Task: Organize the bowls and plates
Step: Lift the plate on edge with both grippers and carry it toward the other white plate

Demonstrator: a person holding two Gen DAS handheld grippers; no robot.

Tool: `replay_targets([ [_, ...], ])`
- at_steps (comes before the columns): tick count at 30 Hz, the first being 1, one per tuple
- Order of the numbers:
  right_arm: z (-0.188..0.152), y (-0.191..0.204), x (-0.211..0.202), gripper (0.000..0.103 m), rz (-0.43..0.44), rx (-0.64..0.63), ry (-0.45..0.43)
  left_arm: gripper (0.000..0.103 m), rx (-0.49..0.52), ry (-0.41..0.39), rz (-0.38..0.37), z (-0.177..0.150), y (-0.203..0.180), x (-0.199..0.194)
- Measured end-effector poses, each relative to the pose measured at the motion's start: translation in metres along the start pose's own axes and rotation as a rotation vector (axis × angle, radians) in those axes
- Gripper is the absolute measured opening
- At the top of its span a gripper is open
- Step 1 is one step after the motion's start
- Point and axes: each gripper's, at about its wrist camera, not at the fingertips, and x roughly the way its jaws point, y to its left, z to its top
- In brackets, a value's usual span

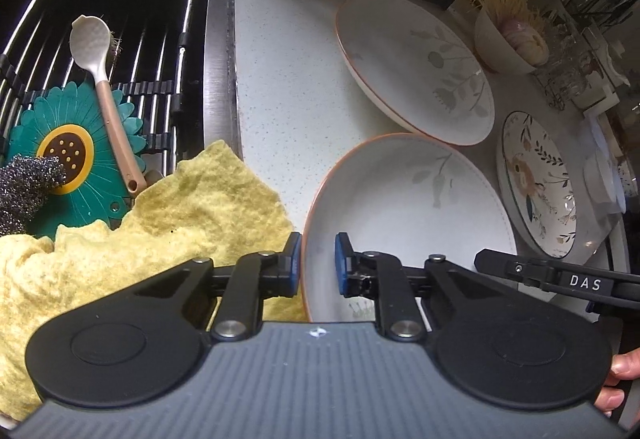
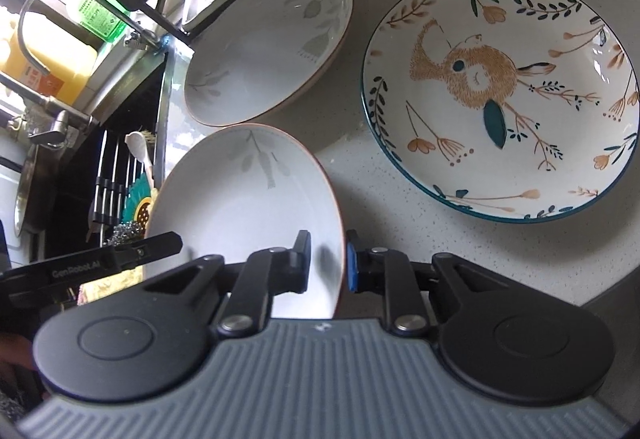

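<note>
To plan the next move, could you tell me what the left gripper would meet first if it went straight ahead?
The left gripper already straddles the near plate's left rim. Straight on, that rim fills the gap; past it lies bare counter, though depth is unclear.

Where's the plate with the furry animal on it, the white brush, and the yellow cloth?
Animal plate (image 2: pixel 500 95), right wrist view, on the painted animal at its middle.
White brush (image 1: pixel 89 39), left wrist view, on its white head, over the sink rack.
Yellow cloth (image 1: pixel 192 207), left wrist view, on its middle folds.
</note>
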Motion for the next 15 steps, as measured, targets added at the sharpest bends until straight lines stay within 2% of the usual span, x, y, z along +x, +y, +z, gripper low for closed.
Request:
replay_targets([
  [10,0.0,0.008,-0.024,0.021,0.05,-0.027,-0.026,0.02,0.02,-0.017,-0.005,-0.001,-0.004,-0.026],
  [15,0.006,0.013,-0.043,0.021,0.073,-0.027,-0.065,0.02,0.04,-0.039,-0.013,0.007,-0.012,-0.047],
])
